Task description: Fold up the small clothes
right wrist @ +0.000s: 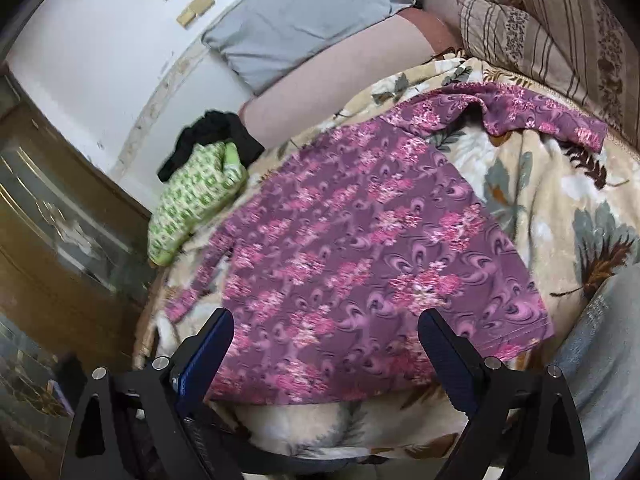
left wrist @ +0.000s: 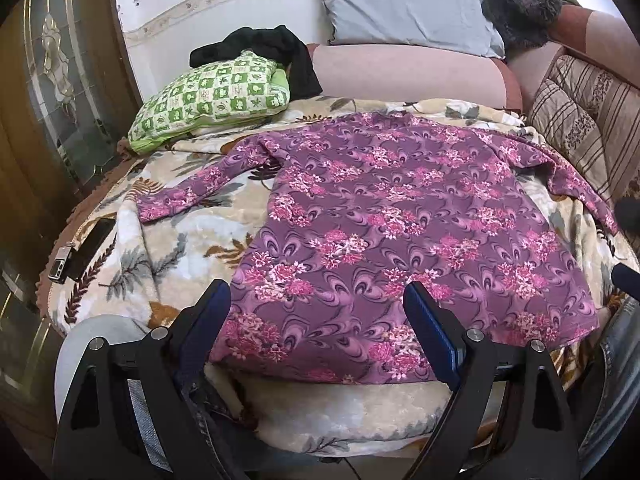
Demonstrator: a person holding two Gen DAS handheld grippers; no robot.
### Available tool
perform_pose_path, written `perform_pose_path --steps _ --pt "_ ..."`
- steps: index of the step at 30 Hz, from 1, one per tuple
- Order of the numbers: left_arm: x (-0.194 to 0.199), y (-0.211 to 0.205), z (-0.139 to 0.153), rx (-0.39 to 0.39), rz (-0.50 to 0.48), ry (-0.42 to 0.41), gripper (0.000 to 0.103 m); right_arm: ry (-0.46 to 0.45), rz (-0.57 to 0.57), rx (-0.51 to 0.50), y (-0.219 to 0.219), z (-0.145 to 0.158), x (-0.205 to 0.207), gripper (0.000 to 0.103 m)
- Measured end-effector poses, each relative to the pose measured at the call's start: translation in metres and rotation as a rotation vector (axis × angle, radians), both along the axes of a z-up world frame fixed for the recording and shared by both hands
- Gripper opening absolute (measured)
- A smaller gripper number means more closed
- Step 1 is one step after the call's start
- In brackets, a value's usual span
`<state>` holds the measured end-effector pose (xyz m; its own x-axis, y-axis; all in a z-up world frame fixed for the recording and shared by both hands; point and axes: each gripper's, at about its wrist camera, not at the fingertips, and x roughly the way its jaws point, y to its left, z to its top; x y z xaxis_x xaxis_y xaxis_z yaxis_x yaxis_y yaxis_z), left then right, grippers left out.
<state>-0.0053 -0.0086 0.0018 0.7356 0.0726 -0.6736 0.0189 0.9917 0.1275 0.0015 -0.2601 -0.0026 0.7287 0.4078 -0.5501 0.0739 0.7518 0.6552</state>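
A purple long-sleeved top with pink flowers [left wrist: 400, 220] lies flat on a floral blanket [left wrist: 168, 232], hem toward me, both sleeves spread out to the sides. It also shows in the right wrist view [right wrist: 352, 232], with its right sleeve [right wrist: 560, 116] bunched near the cushions. My left gripper [left wrist: 316, 296] is open and empty, just above the hem. My right gripper [right wrist: 326, 320] is open and empty, also over the hem.
A green checked pillow [left wrist: 212, 96] with a black garment [left wrist: 276, 48] behind it lies at the far left. A grey pillow [left wrist: 404, 4] and striped cushions [left wrist: 580, 120] line the back and right. A phone [left wrist: 94, 244] and a small device [left wrist: 60, 266] lie at the blanket's left edge. A wooden door [left wrist: 48, 100] stands left.
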Motion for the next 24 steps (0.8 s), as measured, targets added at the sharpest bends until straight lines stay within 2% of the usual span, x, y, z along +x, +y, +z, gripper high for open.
perform_pose_path --steps 2,4,9,13,15,17,19,21,23,24 --pt "0.0 0.001 -0.001 -0.004 -0.004 0.004 0.088 0.004 0.032 0.068 -0.004 0.0 0.001 0.092" --pt "0.0 0.0 -0.001 -0.009 -0.004 0.005 0.088 0.023 0.055 0.028 0.004 0.002 0.002 0.092" --pt "-0.002 -0.001 0.003 0.008 -0.012 0.006 0.088 -0.019 0.027 -0.23 0.013 0.022 0.007 0.092" --pt "-0.009 -0.006 0.015 0.012 -0.059 -0.026 0.088 -0.1 -0.115 -0.508 0.015 0.044 0.008 0.092" --pt "-0.012 -0.008 0.02 0.018 -0.056 -0.049 0.088 -0.132 -0.169 -0.587 0.012 0.044 0.007 0.092" --pt "-0.011 -0.008 0.022 0.016 -0.055 -0.043 0.088 -0.105 -0.147 -0.578 0.007 0.032 0.012 0.092" --pt "-0.01 -0.007 0.02 0.004 -0.059 -0.023 0.088 -0.043 -0.092 -0.527 -0.001 0.009 0.02 0.092" --pt "-0.009 -0.01 0.019 0.012 -0.063 -0.008 0.088 0.035 -0.086 -0.489 -0.009 -0.005 0.027 0.092" --pt "-0.011 -0.012 0.019 0.026 -0.065 -0.008 0.088 0.02 -0.113 -0.43 -0.017 -0.005 0.024 0.092" --pt "-0.012 -0.013 0.02 0.034 -0.065 -0.015 0.088 0.015 -0.138 -0.433 -0.016 -0.005 0.019 0.092"
